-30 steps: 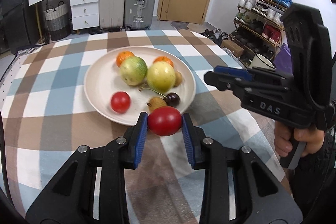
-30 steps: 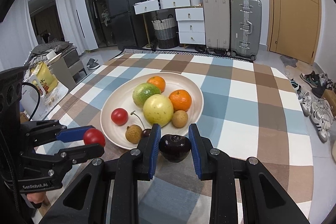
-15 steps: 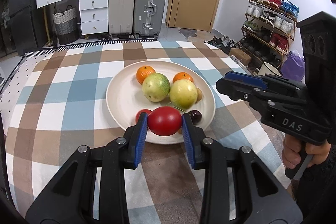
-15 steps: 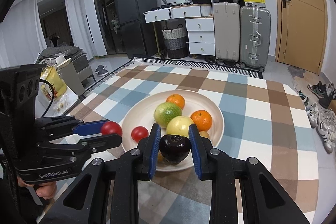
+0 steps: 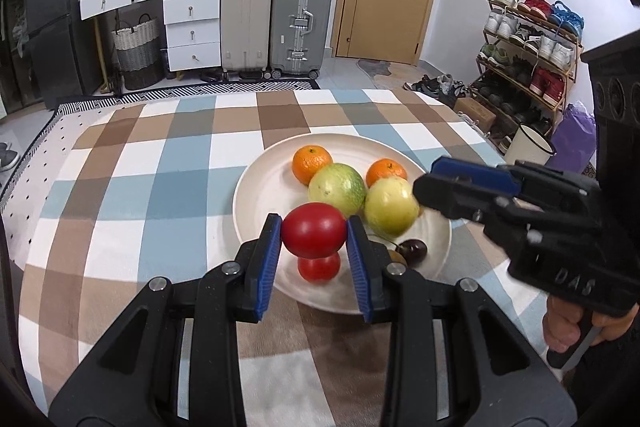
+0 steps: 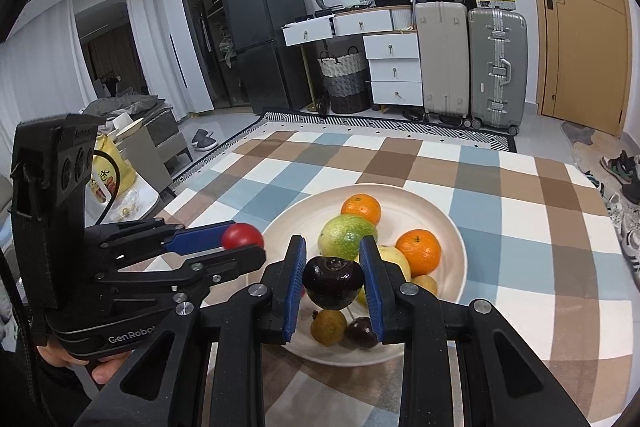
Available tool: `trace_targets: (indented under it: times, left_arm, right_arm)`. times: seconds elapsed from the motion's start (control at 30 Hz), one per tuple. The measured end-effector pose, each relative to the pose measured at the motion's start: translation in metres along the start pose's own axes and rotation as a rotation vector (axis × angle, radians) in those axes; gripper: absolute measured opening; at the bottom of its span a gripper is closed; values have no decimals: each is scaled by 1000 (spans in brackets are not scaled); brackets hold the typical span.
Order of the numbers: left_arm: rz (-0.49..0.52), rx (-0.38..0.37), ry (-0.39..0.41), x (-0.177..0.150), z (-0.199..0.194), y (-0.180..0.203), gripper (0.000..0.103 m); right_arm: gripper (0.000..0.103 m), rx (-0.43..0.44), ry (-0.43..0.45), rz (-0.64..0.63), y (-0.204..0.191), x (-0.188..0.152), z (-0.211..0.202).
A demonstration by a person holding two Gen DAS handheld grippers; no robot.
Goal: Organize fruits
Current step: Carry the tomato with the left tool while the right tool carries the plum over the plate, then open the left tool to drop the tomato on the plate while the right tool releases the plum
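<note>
Holding a red tomato (image 5: 314,230) pinched tight in your left gripper (image 5: 314,233) and a dark plum (image 6: 333,282) clamped in your right gripper (image 6: 333,285), you keep both above the near edge of the cream plate (image 5: 260,187) of fruit on the checked tablecloth (image 5: 140,187).

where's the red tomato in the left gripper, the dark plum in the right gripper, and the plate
red tomato (image 5: 314,229), left wrist view, middle of its front
dark plum (image 6: 333,283), right wrist view, centre of its skin
plate (image 6: 448,227), right wrist view, bare far right rim
</note>
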State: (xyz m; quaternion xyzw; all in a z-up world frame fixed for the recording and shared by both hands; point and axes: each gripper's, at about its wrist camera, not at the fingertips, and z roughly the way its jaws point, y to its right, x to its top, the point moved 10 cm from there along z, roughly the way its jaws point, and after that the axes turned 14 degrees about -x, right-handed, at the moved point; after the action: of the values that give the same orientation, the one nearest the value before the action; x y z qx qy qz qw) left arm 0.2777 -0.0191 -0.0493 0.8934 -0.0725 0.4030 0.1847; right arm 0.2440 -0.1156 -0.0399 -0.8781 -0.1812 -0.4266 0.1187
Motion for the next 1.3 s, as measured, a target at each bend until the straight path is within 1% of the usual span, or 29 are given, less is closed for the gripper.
trace_targets:
  times: [0.1, 0.3, 0.63, 0.7, 0.73, 0.77, 0.83, 0.9, 0.93, 1.0, 1.03, 1.07, 1.1, 1.13, 1.17, 1.2, 1.23, 1.27, 1.3]
  left_arm:
    - [6, 4, 0, 4, 8, -4, 30]
    - [6, 15, -9, 7, 23, -12, 30]
    - [-6, 14, -16, 3, 32, -17, 30]
    - [-8, 8, -8, 4, 31, -17, 30]
    - [-10, 6, -7, 4, 31, -17, 30]
    - [-11, 5, -9, 4, 31, -17, 31]
    - [-10, 6, -9, 3, 29, -16, 36]
    - [-9, 8, -4, 4, 25, -15, 46]
    - [-9, 8, 1, 4, 23, -15, 48]
    - [-6, 15, 7, 5, 19, -14, 59]
    - [-4, 19, 11, 5, 16, -14, 62]
    - [-3, 22, 18, 6, 14, -13, 70]
    - [-1, 23, 23, 6, 10, -13, 79]
    - [-1, 24, 29, 6, 7, -12, 82]
    - [1, 25, 39, 7, 3, -12, 84]
    - [6, 30, 45, 7, 0, -11, 85]
    - [9, 36, 46, 7, -3, -10, 87]
    - [11, 46, 48, 6, -7, -10, 92]
    - [13, 52, 54, 6, -11, -9, 99]
  right_arm:
    - [28, 3, 9, -2, -3, 2, 6]
    - [28, -3, -1, 4, -4, 3, 20]
    - [28, -11, -6, 7, -3, 5, 31]
    - [31, -15, -2, -1, -4, 6, 30]
    - [37, -18, 3, -1, -3, 6, 29]
    - [45, -18, 7, 3, -2, 6, 29]
    - [48, -15, 16, 12, 0, 7, 27]
    - [50, -20, 22, 9, 1, 7, 24]
    - [52, -21, 23, 7, 2, 7, 23]
    - [58, -30, 30, 3, 4, 7, 19]
    - [65, -32, 35, 9, 6, 7, 15]
    - [72, -31, 40, 16, 8, 7, 13]
    - [76, -31, 46, 24, 10, 7, 10]
    - [81, -30, 52, 30, 12, 8, 6]
    - [86, -28, 60, 35, 13, 8, 2]
    - [89, -29, 64, 38, 15, 9, -1]
    - [94, -32, 70, 46, 17, 9, -5]
    - [98, -31, 74, 52, 18, 9, -8]
    - [99, -29, 77, 58, 20, 8, -12]
